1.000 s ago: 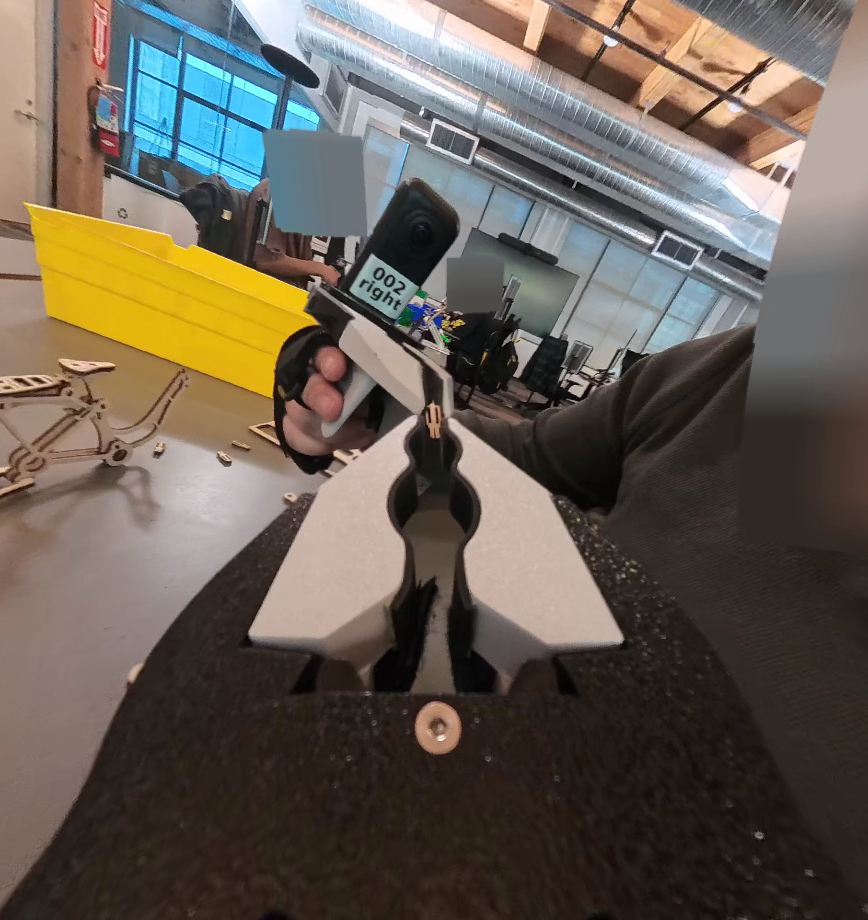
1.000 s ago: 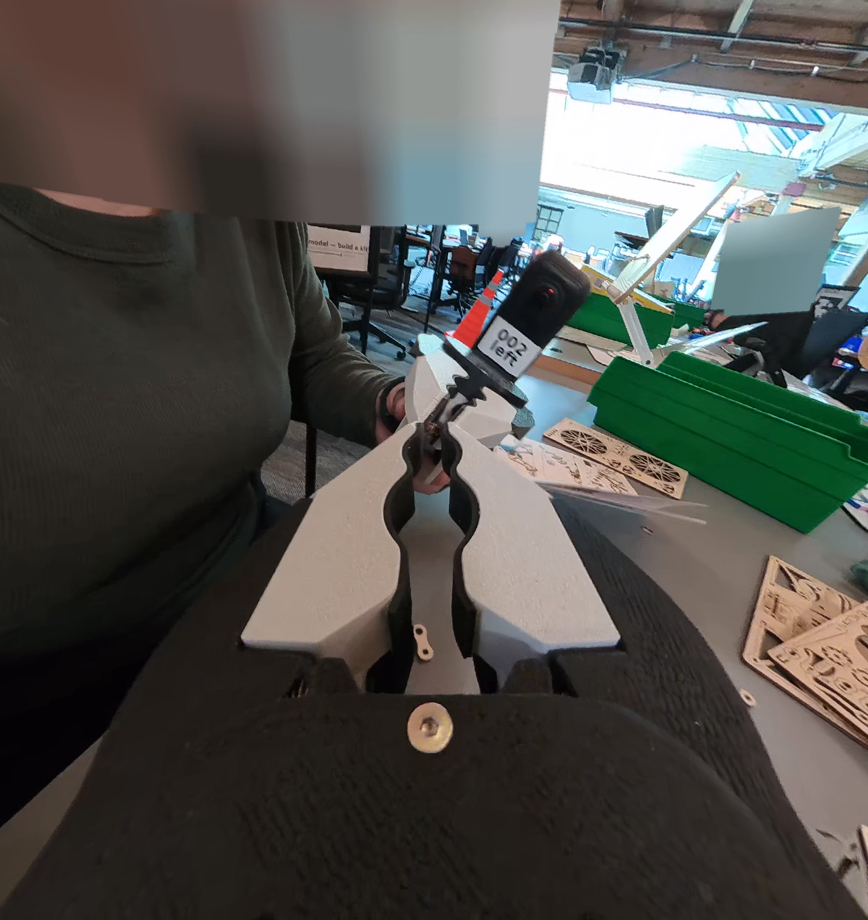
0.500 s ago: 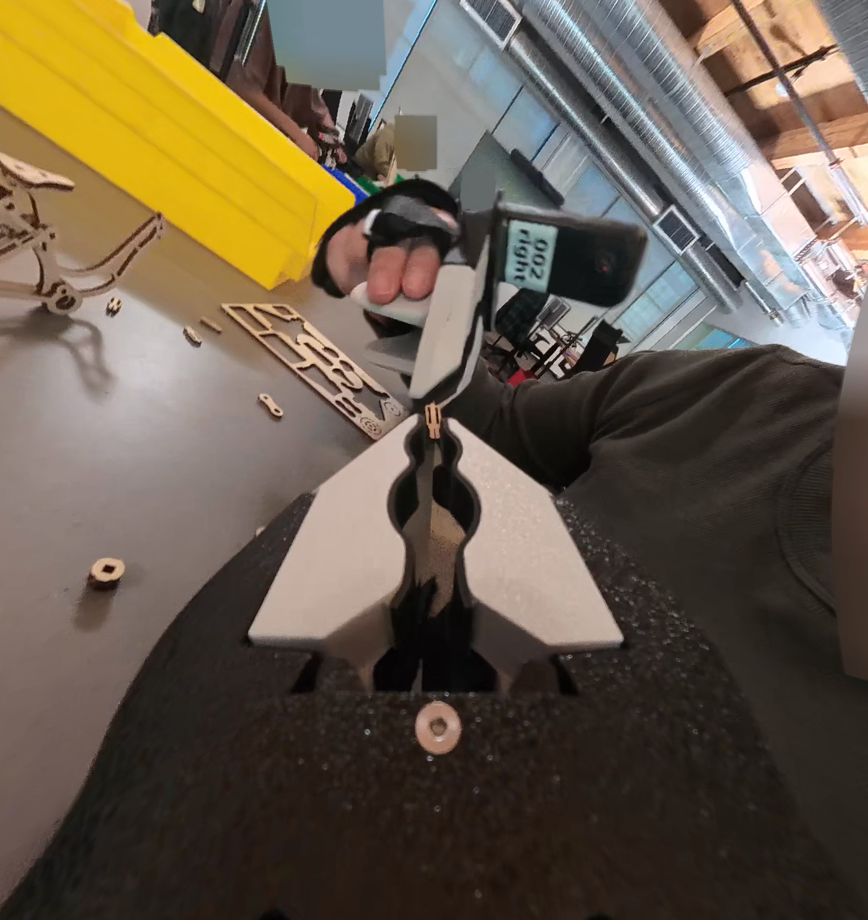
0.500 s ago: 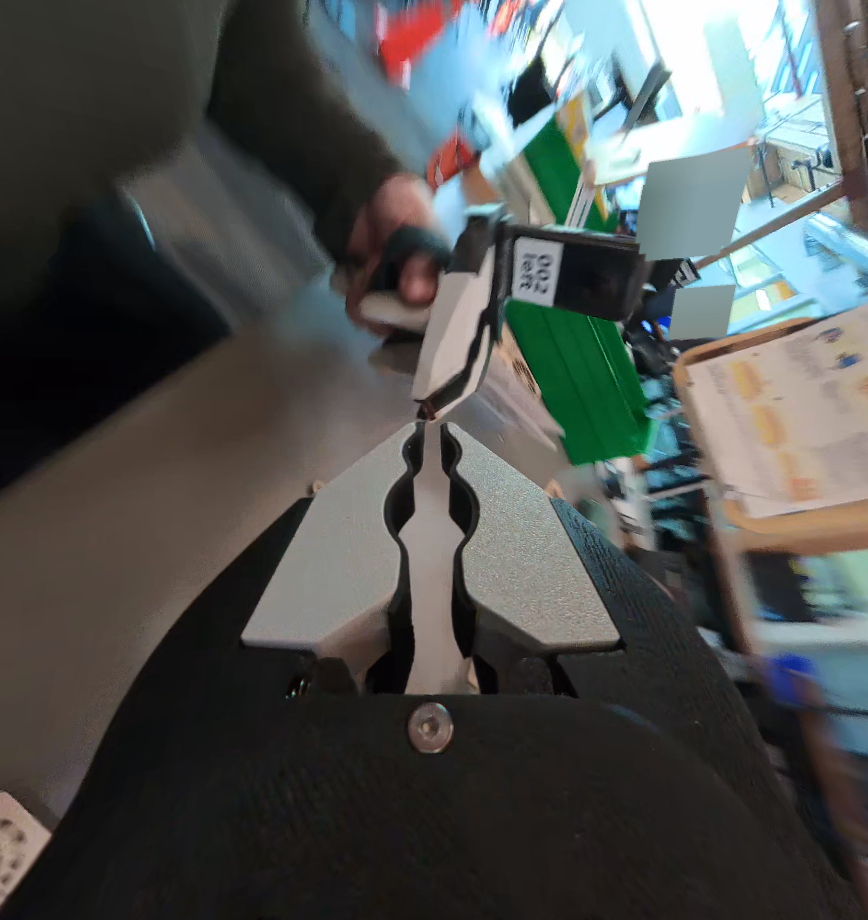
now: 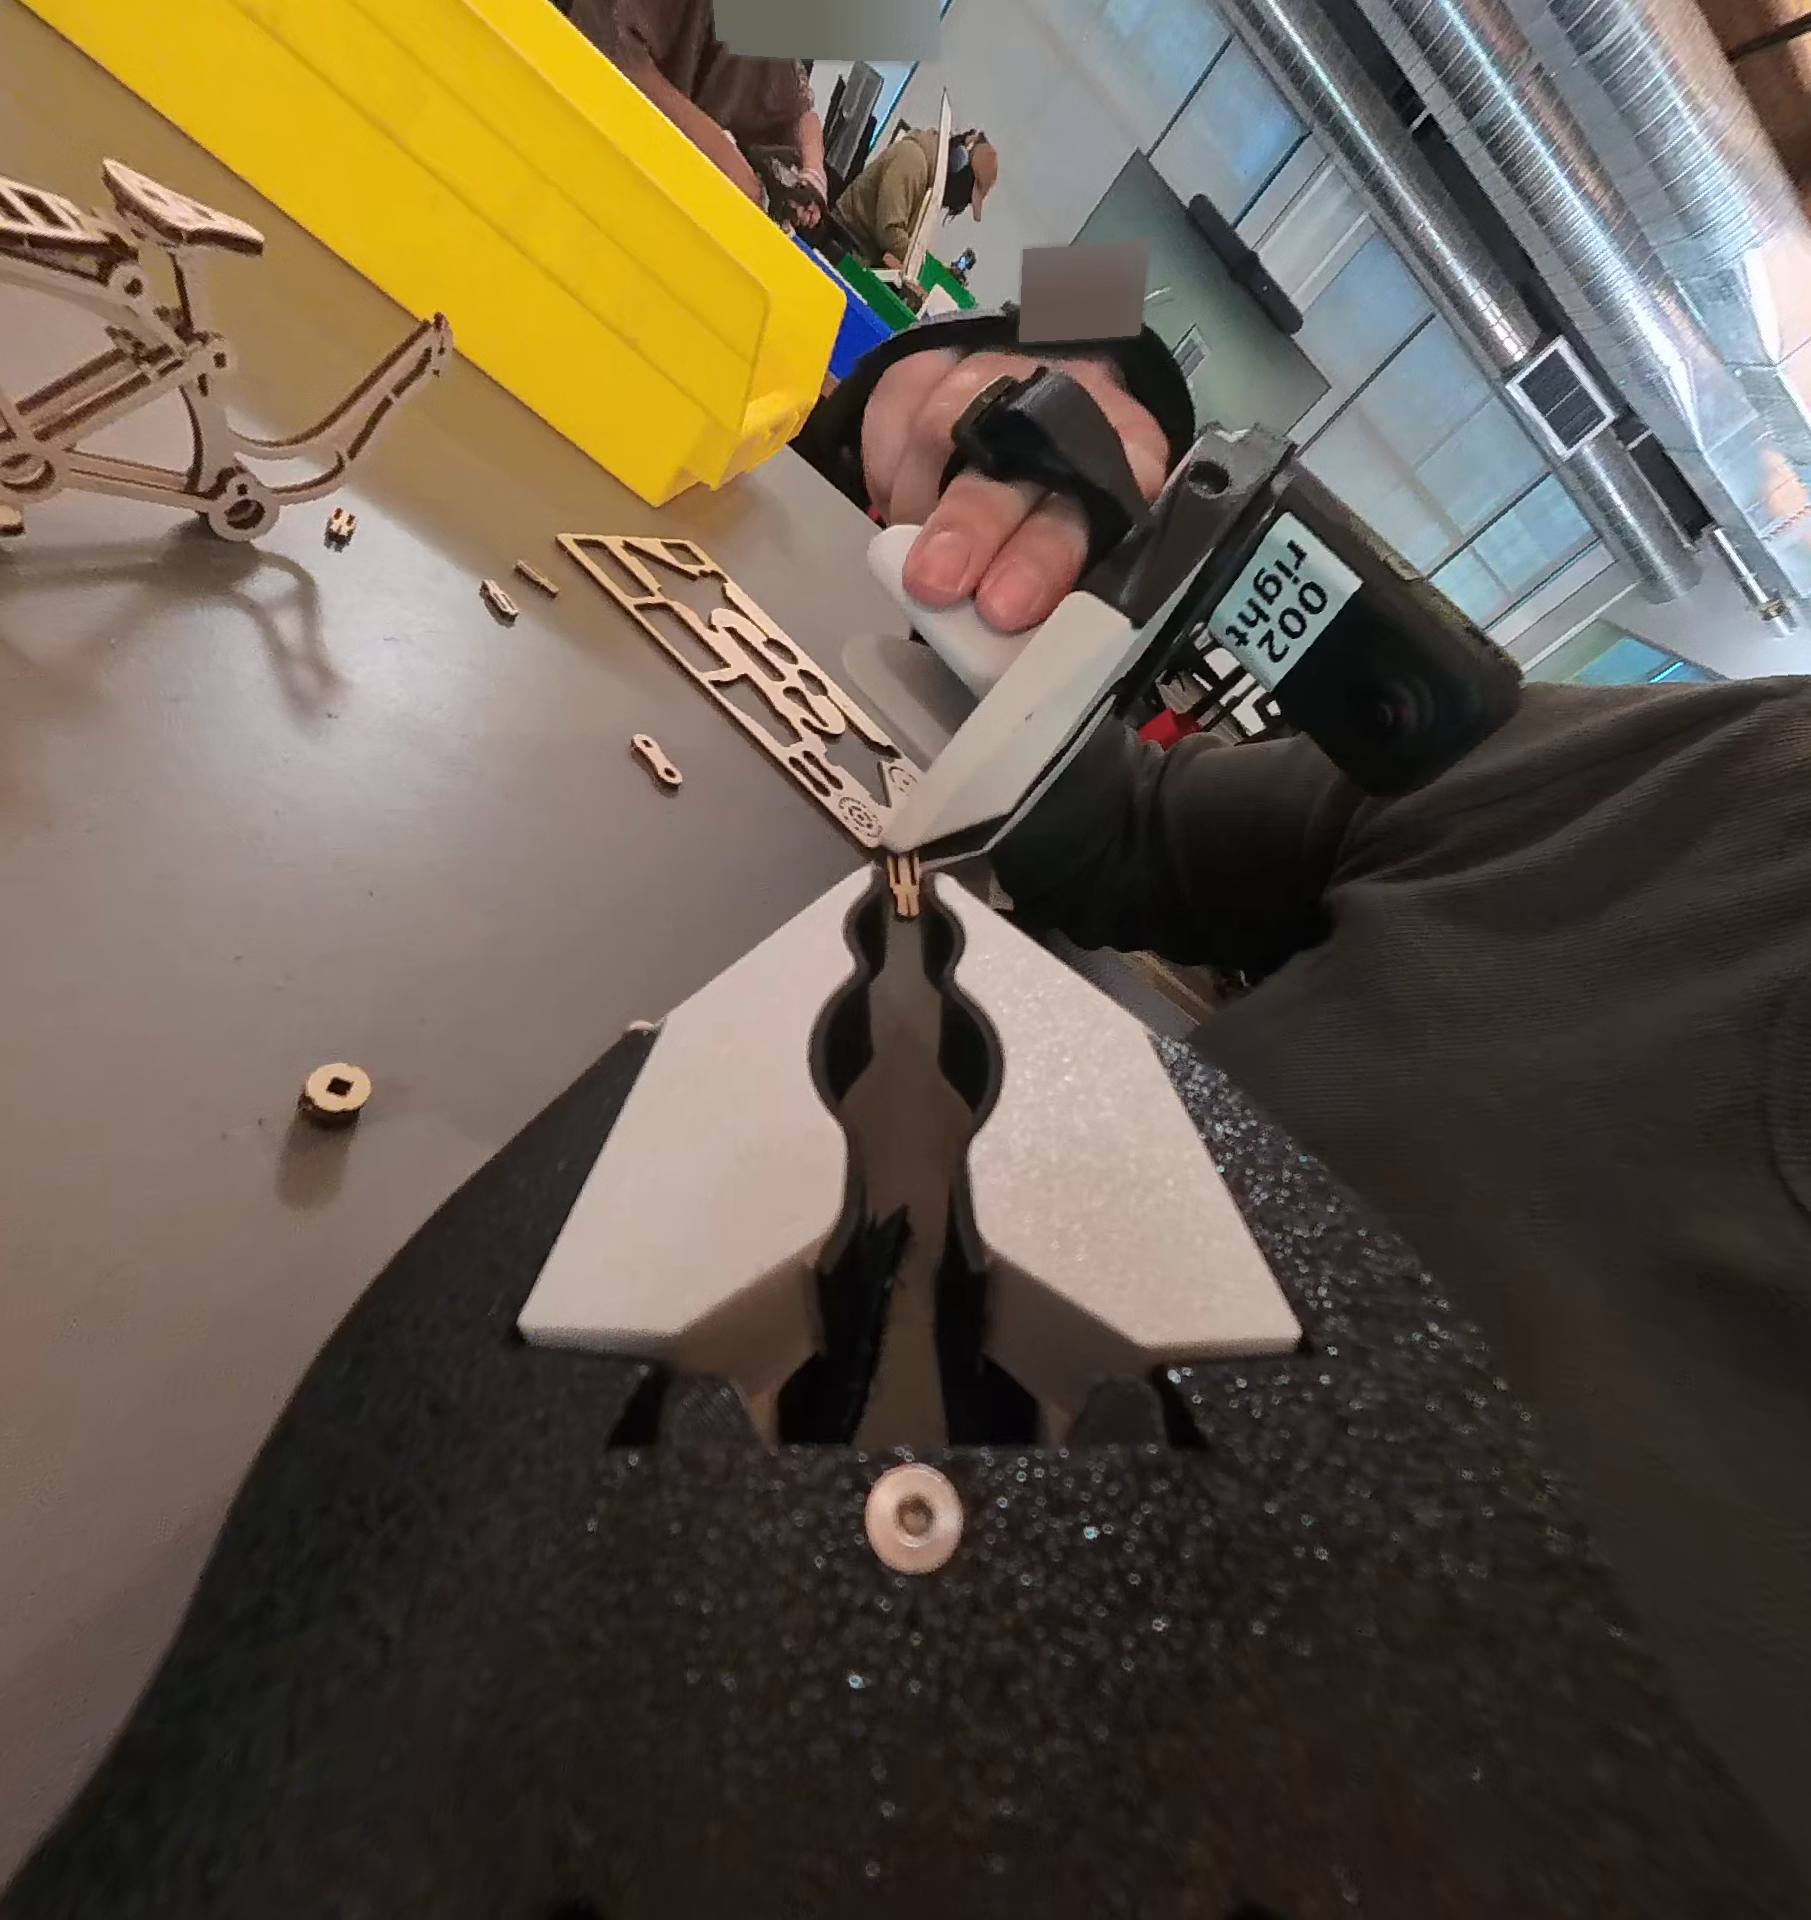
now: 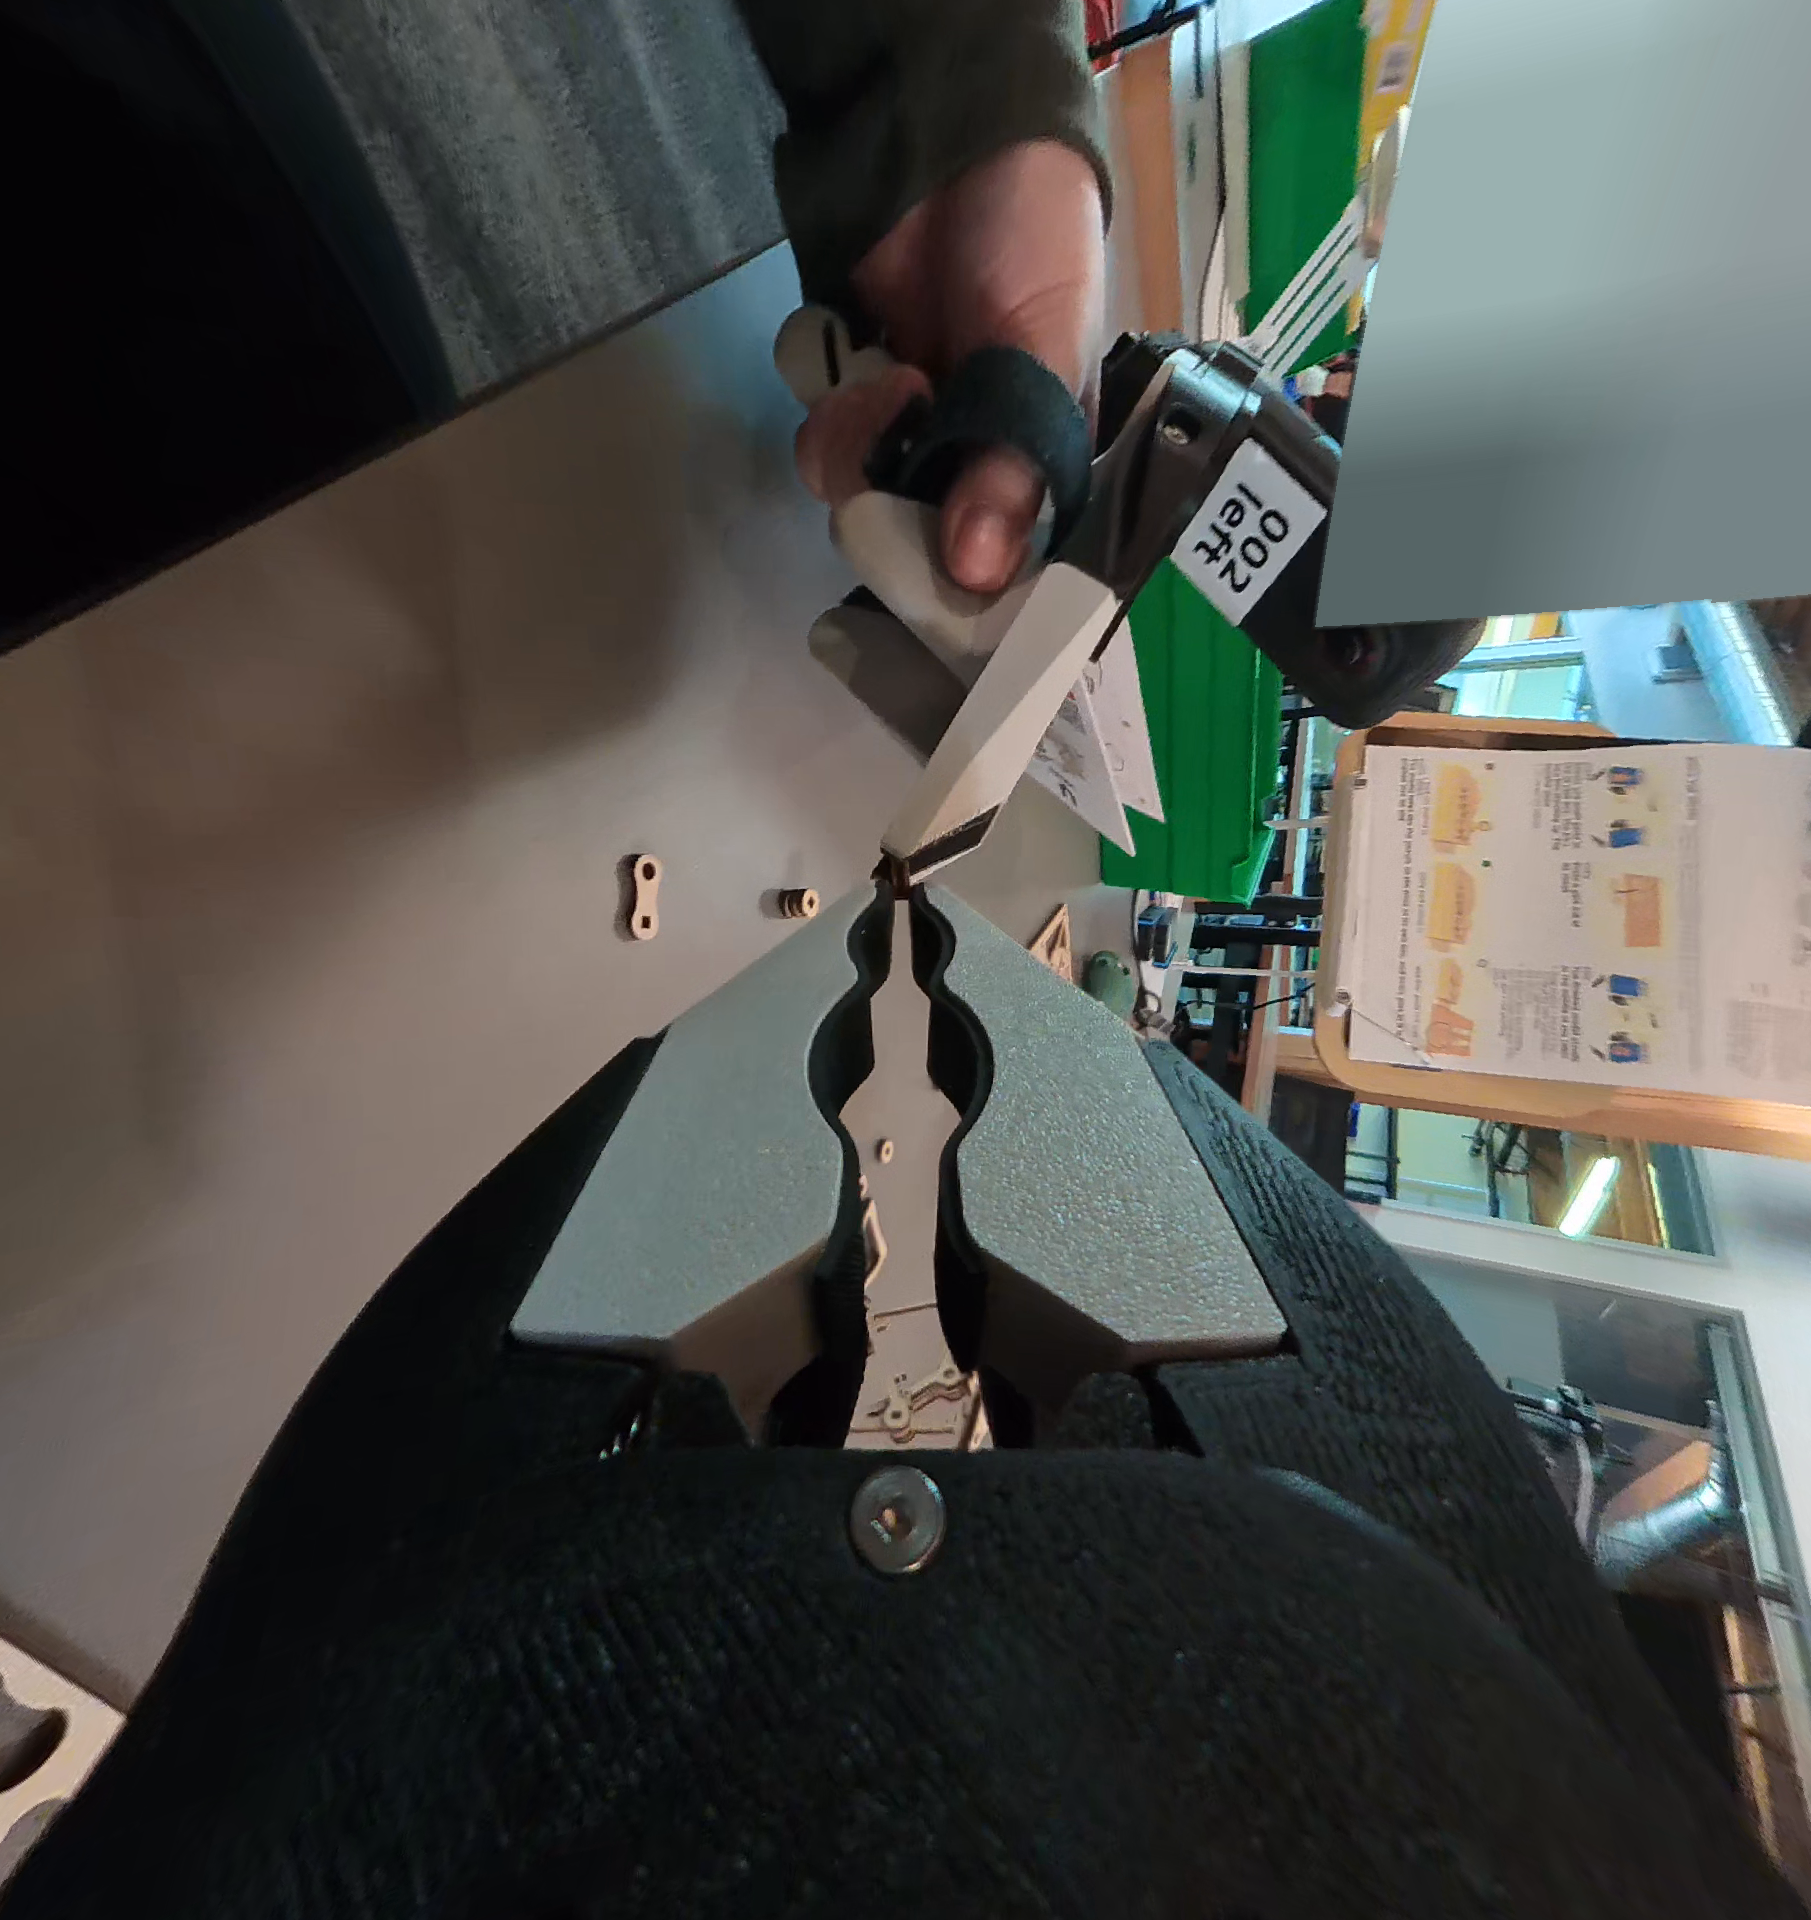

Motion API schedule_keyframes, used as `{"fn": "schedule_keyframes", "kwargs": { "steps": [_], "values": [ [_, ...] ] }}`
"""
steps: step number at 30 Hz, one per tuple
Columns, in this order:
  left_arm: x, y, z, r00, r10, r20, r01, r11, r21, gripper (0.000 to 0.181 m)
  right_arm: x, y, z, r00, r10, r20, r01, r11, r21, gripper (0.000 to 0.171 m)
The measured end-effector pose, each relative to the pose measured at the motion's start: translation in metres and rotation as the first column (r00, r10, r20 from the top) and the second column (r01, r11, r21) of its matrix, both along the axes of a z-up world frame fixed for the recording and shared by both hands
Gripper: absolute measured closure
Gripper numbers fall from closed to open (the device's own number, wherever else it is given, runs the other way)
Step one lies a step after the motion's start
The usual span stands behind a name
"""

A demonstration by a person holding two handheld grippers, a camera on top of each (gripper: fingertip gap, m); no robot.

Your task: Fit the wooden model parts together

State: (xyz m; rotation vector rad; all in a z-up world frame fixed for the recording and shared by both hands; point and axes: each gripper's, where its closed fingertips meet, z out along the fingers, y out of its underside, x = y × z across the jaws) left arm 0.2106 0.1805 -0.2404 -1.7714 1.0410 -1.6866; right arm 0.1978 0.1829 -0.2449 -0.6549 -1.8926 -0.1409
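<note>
Left wrist view: the left gripper [image 5: 905, 894] stands with its jaws drawn nearly together, pinching a small wooden piece [image 5: 904, 885] at the very tips; the right gripper [image 5: 916, 844] comes in from the upper right, held in a gloved hand [image 5: 994, 488], and its tips meet the far end of the same piece; whether those jaws are clamped cannot be told from here; on the grey bench [image 5: 257, 883] to the left lie a wooden bicycle frame [image 5: 122, 343], a cut-out wooden sheet [image 5: 745, 675], a small chain link [image 5: 656, 760], a round wooden washer [image 5: 335, 1091] and a few loose scraps; a yellow bin [image 5: 485, 208] sits behind them; a dark sleeve [image 5: 1503, 987] fills the right side.

Right wrist view: the picture is turned sideways; the right gripper [image 6: 899, 909] shows its jaws nearly closed, with only a narrow slit at the tips, where the dark end of the small wooden piece [image 6: 896, 881] sits; whether they actually grip it cannot be told; the left gripper [image 6: 906, 864] descends from above, held by the other hand [image 6: 968, 343], its tips touching the piece; a chain link [image 6: 641, 896] and a small ribbed spool [image 6: 798, 903] lie on the bench [image 6: 361, 831] just to the left; a green bin [image 6: 1202, 727] and an instruction sheet on a wooden board [image 6: 1607, 914] stand beyond.
</note>
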Motion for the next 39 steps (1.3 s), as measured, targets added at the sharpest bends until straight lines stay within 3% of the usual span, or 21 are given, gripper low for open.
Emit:
{"fn": "schedule_keyframes", "kwargs": {
  "steps": [2,4,6,8,9,12,22,28,32,36,39],
  "values": [
    [0.001,0.002,-0.002,1.0,0.016,-0.019,-0.016,1.0,0.019,0.177,0.001,0.002,-0.001,1.0,-0.006,0.004,0.006,1.0,-0.013,0.17],
    [0.001,0.004,-0.012,0.994,0.042,-0.098,-0.033,0.996,0.087,0.162,0.006,0.009,-0.004,0.999,-0.04,0.02,0.041,0.998,-0.041,0.17],
    [-0.002,0.013,-0.031,0.96,0.133,-0.245,-0.067,0.964,0.259,0.149,0.015,0.022,-0.012,0.995,-0.093,0.046,0.097,0.991,-0.089,0.17],
    [-0.009,0.022,-0.051,0.892,0.239,-0.383,-0.042,0.888,0.458,0.139,0.022,0.031,-0.025,0.99,-0.119,0.075,0.129,0.981,-0.146,0.17],
    [-0.009,0.018,-0.057,0.877,0.244,-0.414,-0.017,0.876,0.481,0.137,0.024,0.035,-0.032,0.987,-0.131,0.095,0.145,0.976,-0.163,0.17],
    [-0.006,0.008,-0.072,0.857,0.221,-0.466,0.009,0.897,0.442,0.137,0.03,0.042,-0.049,0.978,-0.147,0.151,0.174,0.967,-0.184,0.17],
    [-0.006,0.016,-0.079,0.791,0.331,-0.515,0.001,0.84,0.542,0.154,0.029,0.042,-0.06,0.968,-0.137,0.212,0.161,0.982,-0.102,0.17],
    [-0.001,0.013,-0.079,0.783,0.336,-0.524,-0.004,0.844,0.536,0.173,0.032,0.045,-0.063,0.957,-0.155,0.246,0.166,0.986,-0.026,0.17],
    [-0.001,0.013,-0.079,0.781,0.338,-0.525,-0.009,0.846,0.532,0.175,0.034,0.045,-0.066,0.943,-0.162,0.29,0.159,0.987,0.032,0.17],
    [-0.003,0.014,-0.079,0.782,0.335,-0.525,0.0,0.843,0.538,0.175,0.036,0.043,-0.066,0.934,-0.194,0.3,0.221,0.974,-0.058,0.154],
    [-0.005,0.016,-0.078,0.776,0.344,-0.528,0.023,0.823,0.568,0.176,0.039,0.034,-0.062,0.941,-0.191,0.278,0.267,0.926,-0.268,0.14]
  ]
}}
